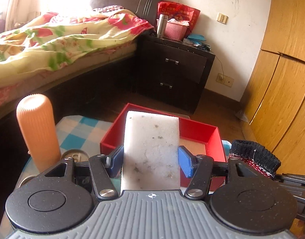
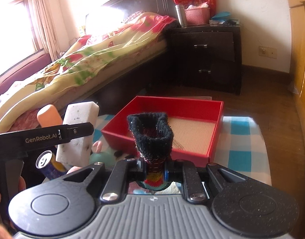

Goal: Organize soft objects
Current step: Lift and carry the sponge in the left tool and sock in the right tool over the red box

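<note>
Left gripper (image 1: 151,160) pitched downward toward the red box (image 1: 214,139), blue pads (image 1: 185,164) pressed against both sides of a white sponge block (image 1: 152,151), the block standing up and forward between the jaws. Right gripper (image 2: 155,171) likewise angled down, clamped tight on a knitted sock (image 2: 152,137), black cuff gaping upward, striped toe hanging below the fingers. Seen from the right wrist, left gripper (image 2: 86,129) just to the left, sponge block (image 2: 78,133) lifted above the checked cloth (image 2: 244,151).

Red box (image 2: 216,131) set on the blue-and-white checked cloth, near wall straight ahead of both grippers, open top unobstructed. Beyond the far rim, bare brown floor (image 2: 262,91) up to a dark nightstand (image 2: 208,55); bed (image 2: 82,63) along the left, wooden wardrobe (image 1: 281,79) on the right.

Inside the box, only a pale ribbed lining visible. Left of it, an orange ribbed cylinder (image 1: 37,129) upright, a drink can (image 2: 47,164) beside it, and a teal soft toy (image 2: 101,157) lying on the cloth, partly hidden.
</note>
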Demonstrator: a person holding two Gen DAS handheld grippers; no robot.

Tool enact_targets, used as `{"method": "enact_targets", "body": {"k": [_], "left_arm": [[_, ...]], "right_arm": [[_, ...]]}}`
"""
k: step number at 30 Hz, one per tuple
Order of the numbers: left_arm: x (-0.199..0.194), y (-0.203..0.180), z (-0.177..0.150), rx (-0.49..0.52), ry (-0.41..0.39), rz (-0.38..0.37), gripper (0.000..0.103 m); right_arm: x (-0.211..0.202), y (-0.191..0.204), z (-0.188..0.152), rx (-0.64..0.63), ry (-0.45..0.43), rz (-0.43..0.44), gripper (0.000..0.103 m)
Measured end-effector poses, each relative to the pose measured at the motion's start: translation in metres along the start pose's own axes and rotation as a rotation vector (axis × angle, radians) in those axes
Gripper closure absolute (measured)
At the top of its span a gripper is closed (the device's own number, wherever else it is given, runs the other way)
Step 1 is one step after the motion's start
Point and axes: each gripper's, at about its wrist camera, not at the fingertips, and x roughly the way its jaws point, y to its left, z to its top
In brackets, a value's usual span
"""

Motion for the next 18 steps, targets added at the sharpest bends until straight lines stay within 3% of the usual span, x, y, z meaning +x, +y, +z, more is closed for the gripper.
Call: {"method": "enact_targets", "body": {"k": [18], "left_arm": [[0.076, -0.002, 0.029, 0.060, 0.010, 0.059, 0.043]], "right_arm": [[0.060, -0.019, 0.041, -0.022, -0.011, -0.075, 0.103]]}}
